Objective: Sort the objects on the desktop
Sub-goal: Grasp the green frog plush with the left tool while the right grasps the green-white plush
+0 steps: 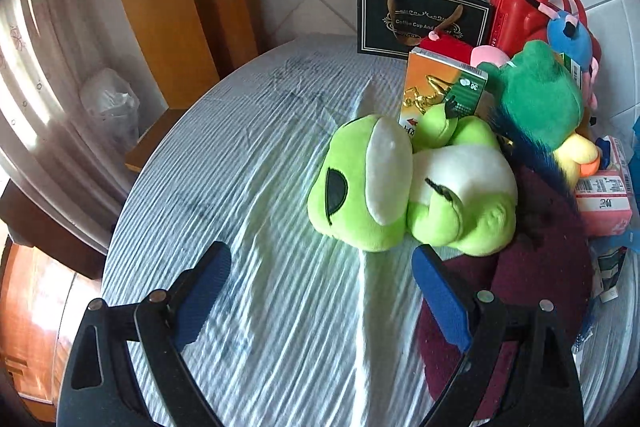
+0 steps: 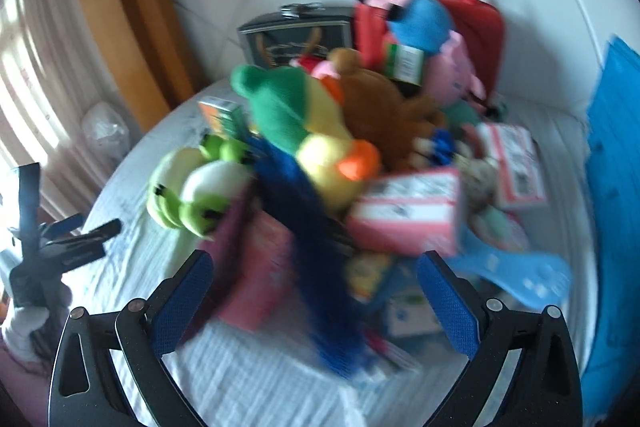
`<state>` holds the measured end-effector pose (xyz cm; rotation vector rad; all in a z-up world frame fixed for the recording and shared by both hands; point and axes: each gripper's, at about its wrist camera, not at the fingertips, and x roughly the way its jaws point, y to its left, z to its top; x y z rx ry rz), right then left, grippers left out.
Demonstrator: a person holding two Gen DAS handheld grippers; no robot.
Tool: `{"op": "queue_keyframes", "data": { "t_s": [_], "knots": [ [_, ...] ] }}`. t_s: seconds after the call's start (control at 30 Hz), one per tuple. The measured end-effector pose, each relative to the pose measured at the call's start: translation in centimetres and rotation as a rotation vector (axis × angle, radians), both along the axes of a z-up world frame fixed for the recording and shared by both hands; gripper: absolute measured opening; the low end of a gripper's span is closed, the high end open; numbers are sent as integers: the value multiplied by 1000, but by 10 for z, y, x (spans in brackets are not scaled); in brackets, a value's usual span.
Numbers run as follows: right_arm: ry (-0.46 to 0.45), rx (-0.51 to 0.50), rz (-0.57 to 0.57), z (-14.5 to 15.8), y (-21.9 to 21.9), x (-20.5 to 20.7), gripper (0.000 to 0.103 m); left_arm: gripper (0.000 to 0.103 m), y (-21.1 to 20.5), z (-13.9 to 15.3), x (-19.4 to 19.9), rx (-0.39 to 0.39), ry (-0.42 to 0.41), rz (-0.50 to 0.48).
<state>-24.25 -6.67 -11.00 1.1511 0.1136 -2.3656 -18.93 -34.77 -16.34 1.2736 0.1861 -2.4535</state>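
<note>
left gripper [image 1: 322, 289] jaws spread wide, nothing held | lime frog plush [image 1: 404, 187] lying just ahead on striped tablecloth [image 1: 240, 147] | right gripper [image 2: 314, 291] open too, pointed at toy pile [image 2: 360, 131], pretty blurry

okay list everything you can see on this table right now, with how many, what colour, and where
frog plush: one, lime green and white, lying at the pile's left edge
parrot plush: one, green, yellow, blue tail, atop the pile
bear plush: one, brown, mid-pile
black gift box: one, against the wall
red case: one, back right
orange carton: one, behind the frog
pink boxes: at least two, right side
maroon cloth: one, under the pile
left gripper: jaws open
right gripper: jaws open
</note>
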Motion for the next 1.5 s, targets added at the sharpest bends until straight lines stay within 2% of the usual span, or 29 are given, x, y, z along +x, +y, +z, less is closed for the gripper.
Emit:
{"op": "queue_keyframes", "data": {
  "t_s": [0.1, 0.17, 0.37, 0.47, 0.5, 0.57, 0.67, 0.77, 0.83, 0.93, 0.97, 1.0, 1.03, 1.1, 1.17, 1.23, 1.33, 1.4, 1.43, 1.5],
  "knots": [
    [5, -17, 3, 2, -44, -16, 103, 93, -9, -2, -22, 23, -2, -40],
    [-27, -23, 16, -5, -71, -30, 103, 93, -13, -6, -38, 36, -7, -72],
    [-187, 32, 35, -51, -131, -72, 103, 93, -18, -39, -76, 62, -80, -162],
    [-279, 51, 39, -81, -145, -90, 101, 93, -16, -63, -90, 50, -137, -208],
    [-289, 70, 37, -88, -147, -94, 95, 93, -16, -69, -95, 69, -137, -220],
    [-307, 124, 21, -104, -149, -102, 91, 101, -22, -72, -98, 99, -116, -206],
    [-358, 88, 40, -119, -146, -109, 98, 103, -30, -79, -103, 151, -102, -212],
    [-348, 133, 64, -124, -155, -111, 103, 103, -29, -86, -108, 150, -106, -254],
    [-380, 117, 64, -131, -154, -116, 103, 103, -29, -88, -110, 158, -110, -274],
    [-373, 117, 71, -130, -152, -115, 103, 103, -30, -90, -108, 180, -113, -289],
    [-359, 123, 80, -128, -152, -113, 98, 103, -29, -90, -106, 179, -109, -291],
    [-342, 128, 87, -126, -152, -110, 91, 97, -27, -88, -104, 176, -100, -297],
    [-325, 128, 94, -122, -151, -107, 88, 85, -24, -85, -102, 175, -87, -311],
    [-300, 127, 103, -115, -148, -100, 80, 80, -13, -77, -96, 128, -68, -318],
    [-279, 120, 110, -108, -145, -95, 77, 77, -5, -71, -91, 88, -63, -320],
    [-259, 100, 118, -98, -139, -89, 73, 75, -4, -65, -85, 82, -56, -308],
    [-218, 72, 135, -79, -130, -79, 58, 75, -1, -51, -73, 49, -34, -300],
    [-235, 5, 179, -69, -127, -76, 3, 74, 5, -41, -66, 46, -13, -303],
    [-261, -2, 184, -66, -128, -74, 3, 74, 8, -37, -63, 33, -22, -288],
    [-229, 36, 146, -62, -127, -68, 4, 74, 6, -36, -59, 42, -44, -246]
  ]
}}
